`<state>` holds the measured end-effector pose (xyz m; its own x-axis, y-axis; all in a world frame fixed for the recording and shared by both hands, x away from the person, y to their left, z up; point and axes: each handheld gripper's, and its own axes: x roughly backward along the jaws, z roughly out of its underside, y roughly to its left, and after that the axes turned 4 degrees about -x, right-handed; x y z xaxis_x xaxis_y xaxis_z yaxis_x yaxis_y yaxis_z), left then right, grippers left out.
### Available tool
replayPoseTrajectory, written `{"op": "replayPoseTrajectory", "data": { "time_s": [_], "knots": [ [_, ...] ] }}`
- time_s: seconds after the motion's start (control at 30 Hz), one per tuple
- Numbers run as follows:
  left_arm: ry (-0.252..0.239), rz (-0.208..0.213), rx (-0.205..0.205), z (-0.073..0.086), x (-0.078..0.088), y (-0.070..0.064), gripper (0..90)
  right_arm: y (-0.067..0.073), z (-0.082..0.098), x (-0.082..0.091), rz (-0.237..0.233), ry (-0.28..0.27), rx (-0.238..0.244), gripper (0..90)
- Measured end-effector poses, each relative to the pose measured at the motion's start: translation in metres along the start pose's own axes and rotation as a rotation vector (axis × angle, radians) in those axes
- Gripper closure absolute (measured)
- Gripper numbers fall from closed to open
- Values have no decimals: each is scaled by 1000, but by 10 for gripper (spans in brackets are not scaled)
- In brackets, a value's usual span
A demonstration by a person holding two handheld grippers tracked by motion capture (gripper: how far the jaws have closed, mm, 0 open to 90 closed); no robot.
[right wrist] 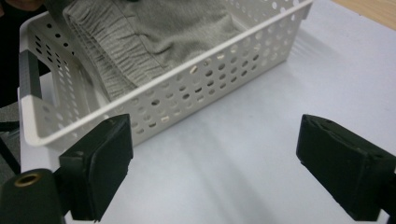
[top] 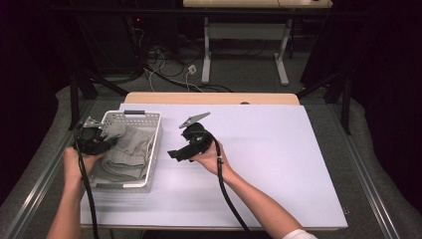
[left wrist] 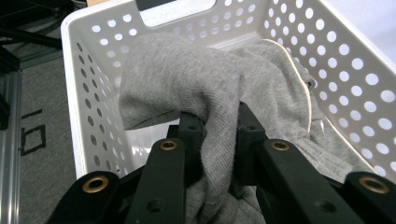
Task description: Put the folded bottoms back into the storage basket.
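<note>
1. Grey garment (top: pixel 124 149): we count one, a soft sweat-fabric piece with a ribbed, gathered band, lying crumpled inside the white basket (top: pixel 154 144). Its long axis runs with the basket's length, from the person's side toward the far end of the table.
2. We count one perforated basket, with a dark handle at its far end, standing on the left part of the white table top (top: pixel 278 164).
3. We count two grippers. Our left gripper (left wrist: pixel 219 128) pinches a raised fold of the garment, jaws pressed together on the cloth, at the basket's left wall.
4. Our right gripper (top: pixel 175 154) hangs just right of the basket over bare table, jaws spread wide with nothing between them.
</note>
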<state>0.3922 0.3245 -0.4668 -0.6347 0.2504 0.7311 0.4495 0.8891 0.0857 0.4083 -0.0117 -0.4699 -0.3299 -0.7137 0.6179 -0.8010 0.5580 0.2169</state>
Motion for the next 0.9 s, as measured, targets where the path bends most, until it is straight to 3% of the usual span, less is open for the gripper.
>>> {"op": "replayPoseTrajectory", "data": {
  "time_s": [0.3, 0.67, 0.7, 0.9],
  "knots": [
    [38, -10, -2, 1, -5, 1, 753, -14, 25, 30, 27, 2, -3, 78],
    [99, -26, 0, 5, -17, 4, 700, -36, 58, 64, 82, 2, -57, 87],
    [100, -30, 2, 5, -17, 4, 678, -38, 60, 67, 84, 1, -60, 87],
    [102, -66, 32, 3, -15, 5, 339, -45, 72, 81, 120, 20, -66, 83]
  ]
}}
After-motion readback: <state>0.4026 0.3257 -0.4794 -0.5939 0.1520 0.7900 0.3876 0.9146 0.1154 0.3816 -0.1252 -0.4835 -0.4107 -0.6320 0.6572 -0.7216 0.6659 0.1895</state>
